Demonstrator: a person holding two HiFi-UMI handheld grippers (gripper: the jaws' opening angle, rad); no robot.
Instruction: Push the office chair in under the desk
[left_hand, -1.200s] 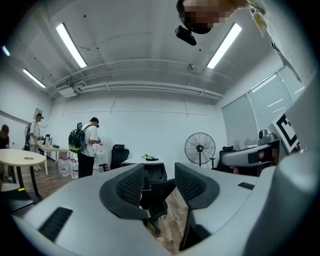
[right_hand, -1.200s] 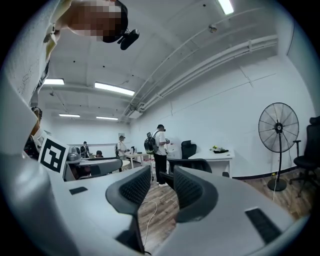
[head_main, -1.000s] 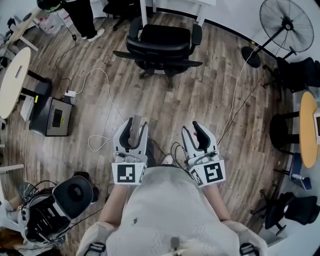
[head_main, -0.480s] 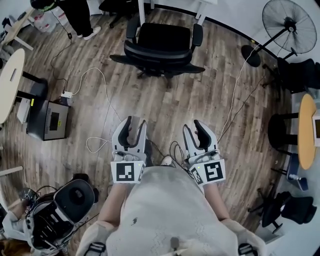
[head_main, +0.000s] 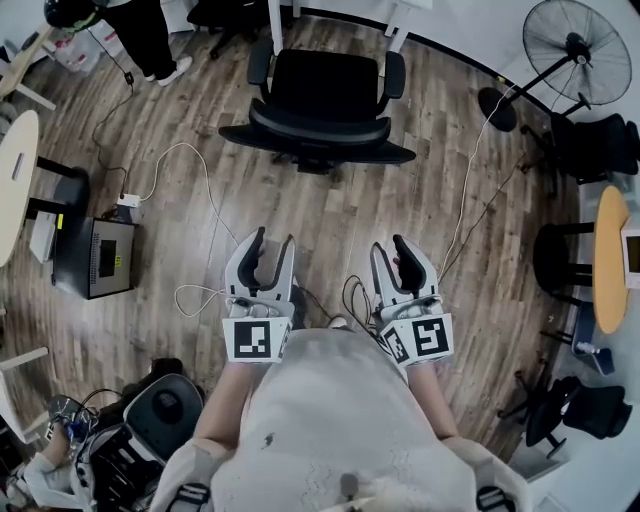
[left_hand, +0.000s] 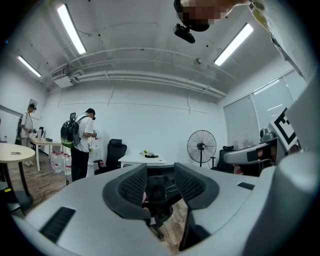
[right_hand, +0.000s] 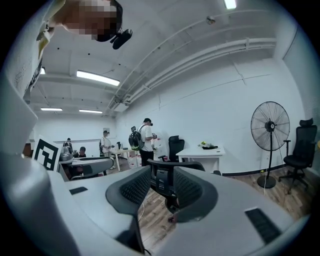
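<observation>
At 7 o'clock in the head view, left gripper (head_main: 268, 245), jaws released, nothing between. At 12 o'clock, black office chair (head_main: 325, 95), backrest toward both grippers, well apart from them, just short of the white desk (right_hand: 205, 151). At 5 o'clock, right gripper (head_main: 400, 250), jaws released, empty.

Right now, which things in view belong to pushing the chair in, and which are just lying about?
Job: black mesh-backed office chair; white desk behind it; left tongs and right tongs, both open and empty.
Lying about: black pedestal fan; black box on the wooden floor; white cable.
</observation>
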